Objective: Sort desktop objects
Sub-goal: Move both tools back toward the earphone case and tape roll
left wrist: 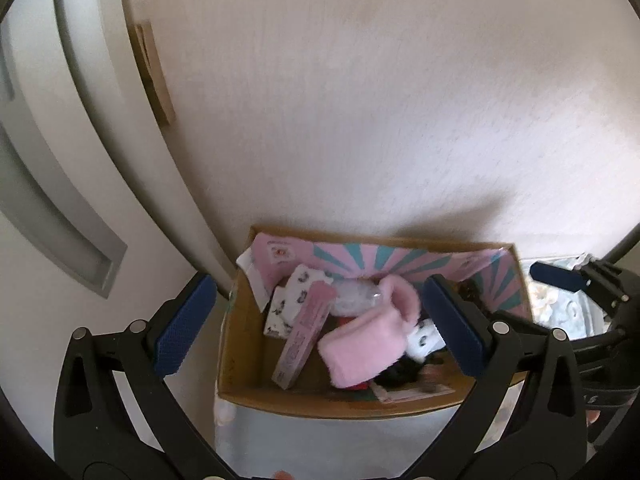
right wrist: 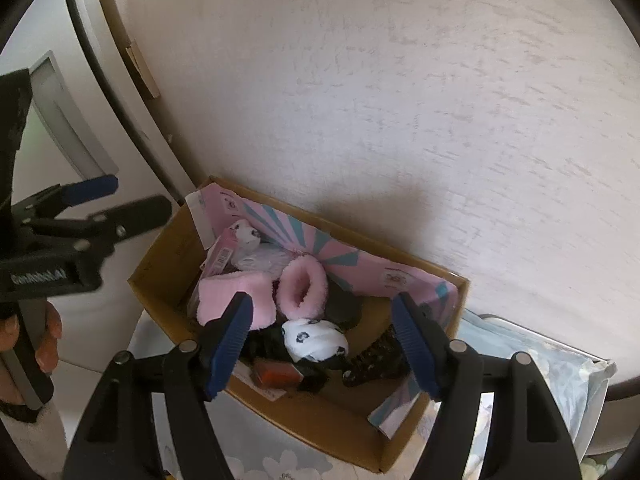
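Fluffy pink fabric sock [left wrist: 362,344] lying loose inside brown cardboard box [left wrist: 236,344] against pale textured wall [left wrist: 400,100], below and between wide-apart left gripper [left wrist: 320,328] pads. Right gripper [right wrist: 324,344] also spread, empty, above white-and-black rolled sock [right wrist: 316,338].

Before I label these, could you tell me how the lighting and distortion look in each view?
Left wrist: strong fisheye bend, soft focus, a shadow on the wall above the box. Right wrist: same bend, sharper, with a shadow behind the box.
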